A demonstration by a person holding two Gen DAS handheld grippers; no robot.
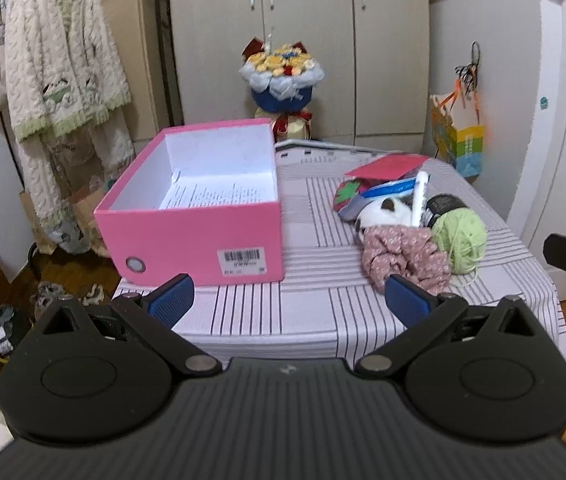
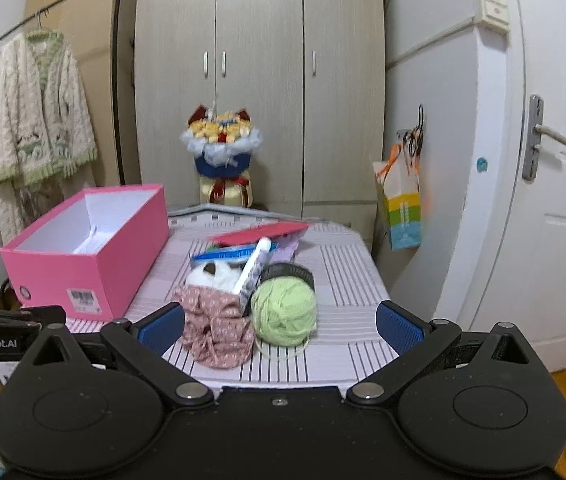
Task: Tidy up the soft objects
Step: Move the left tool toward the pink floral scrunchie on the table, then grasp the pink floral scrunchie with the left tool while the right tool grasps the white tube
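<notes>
Pink box [image 1: 199, 216] sits at ten o'clock, green yarn [image 2: 284, 311] at twelve; I hold both the left gripper [image 1: 289, 300] and the right gripper [image 2: 281, 326] spread wide, empty.

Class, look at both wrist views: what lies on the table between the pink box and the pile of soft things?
Only bare striped tablecloth separates the pink box from the pile; both views show it.

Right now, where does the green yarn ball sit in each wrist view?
Left wrist view: green yarn ball lies right of centre, at the right end of the pile, beside the pink floral cloth.
Right wrist view: green yarn ball lies near centre, between the open jaws, right of the cloth.
Shared landmark: the pink box, left of the pile.
</notes>
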